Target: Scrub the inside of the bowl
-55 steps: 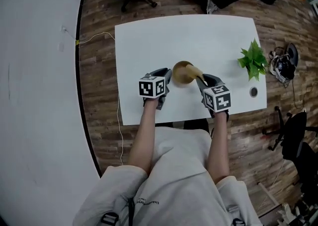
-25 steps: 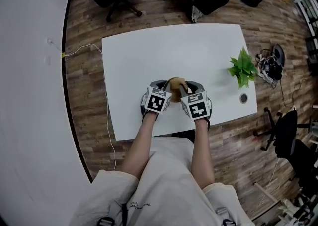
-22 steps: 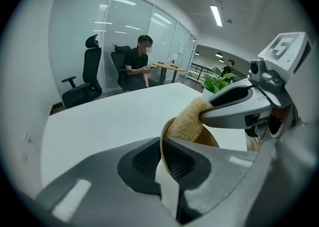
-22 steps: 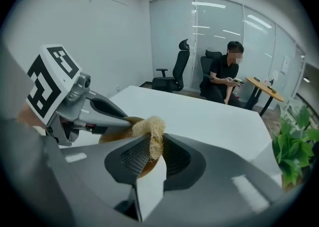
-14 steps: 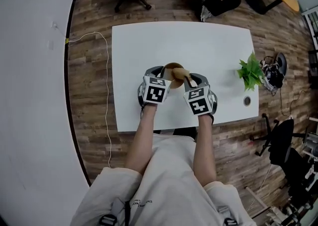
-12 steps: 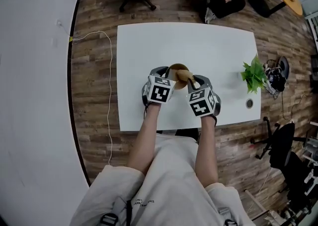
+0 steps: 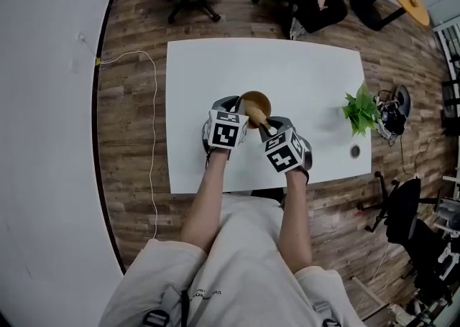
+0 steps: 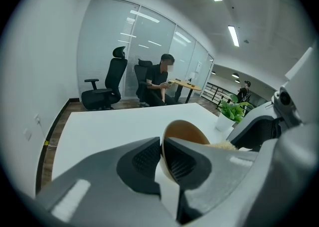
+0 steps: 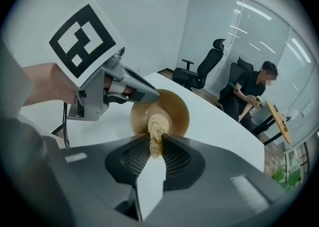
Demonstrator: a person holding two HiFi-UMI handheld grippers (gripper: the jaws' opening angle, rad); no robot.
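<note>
Bowl [image 7: 254, 105] rim pinched in our left hand-held gripper [image 8: 162, 153], right hand-held gripper [image 9: 157, 149] clamping scrubber [image 9: 157, 127] inside: scrubbing under way, we judge.

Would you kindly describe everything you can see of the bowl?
The bowl is round, smooth, golden-brown, wood-like, and tipped on its side over the white table, opening toward the right hand-held gripper. The left hand-held gripper clamps its rim. A pale fibrous scrubber, held by the right one, reaches into its inside.
</note>
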